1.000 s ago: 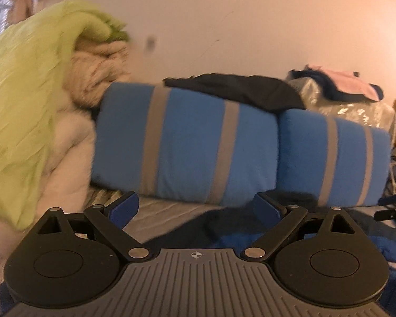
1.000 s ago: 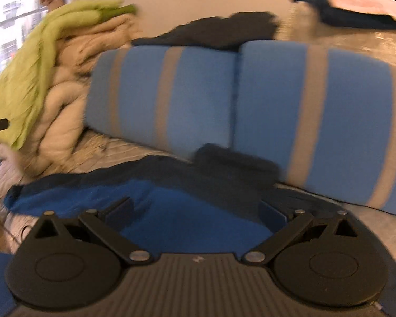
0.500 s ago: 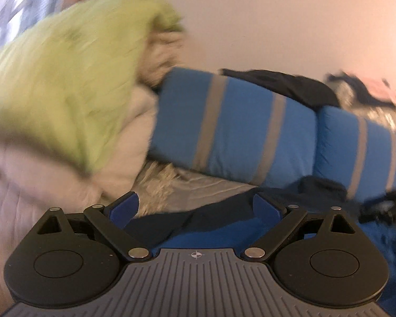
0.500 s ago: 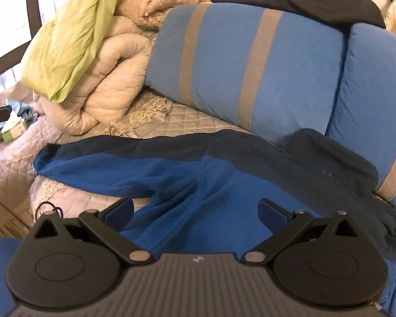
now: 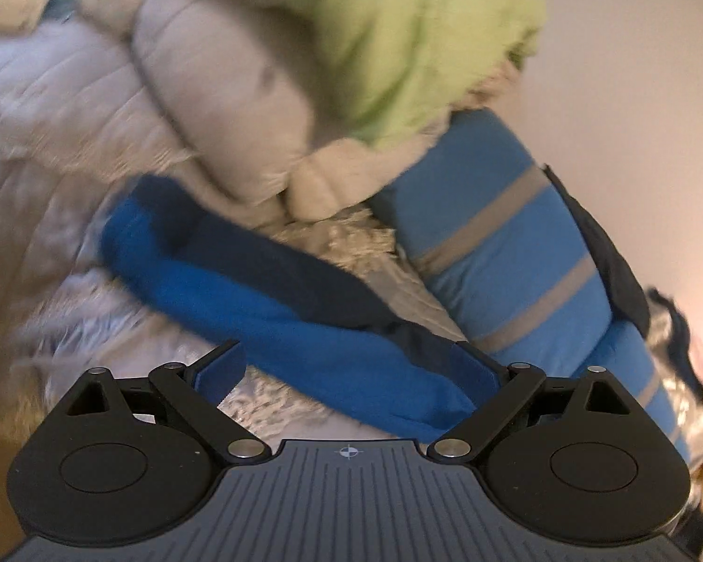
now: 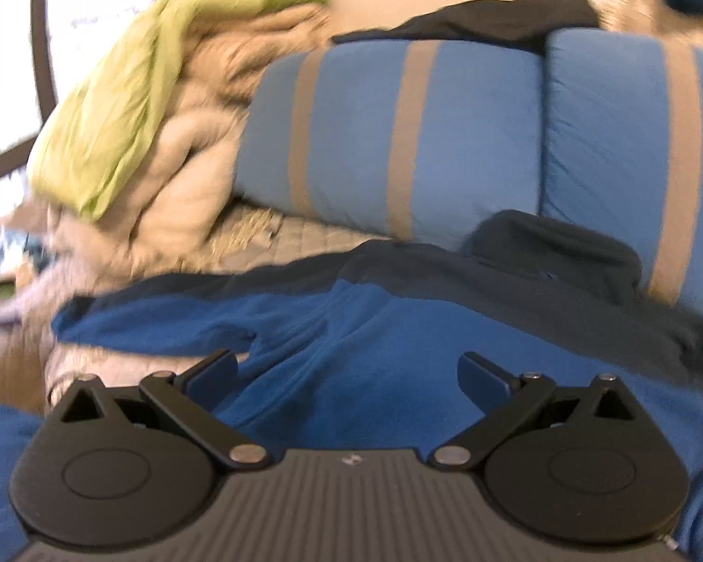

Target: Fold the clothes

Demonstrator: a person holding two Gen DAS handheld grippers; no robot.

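Note:
A fleece jacket (image 6: 398,328), bright blue with navy shoulders and collar, lies spread on the quilted bed. Its sleeve (image 5: 267,299) stretches out to the left in the left wrist view, blue with a navy upper strip. My left gripper (image 5: 351,365) hovers open above the base of that sleeve, fingers wide apart and holding nothing. My right gripper (image 6: 347,370) is open too, just above the blue body of the jacket. Both views are motion-blurred.
Two blue pillows with grey stripes (image 6: 398,140) stand against the wall behind the jacket. A heap of cream blankets (image 6: 183,164) topped by a lime-green cloth (image 6: 131,93) fills the left. A dark garment (image 6: 468,23) lies on top of the pillows.
The left gripper has swung down and left, tilting, so the jacket sleeve now lies under it. The right gripper has moved back up slightly over the jacket body. Both stay open.

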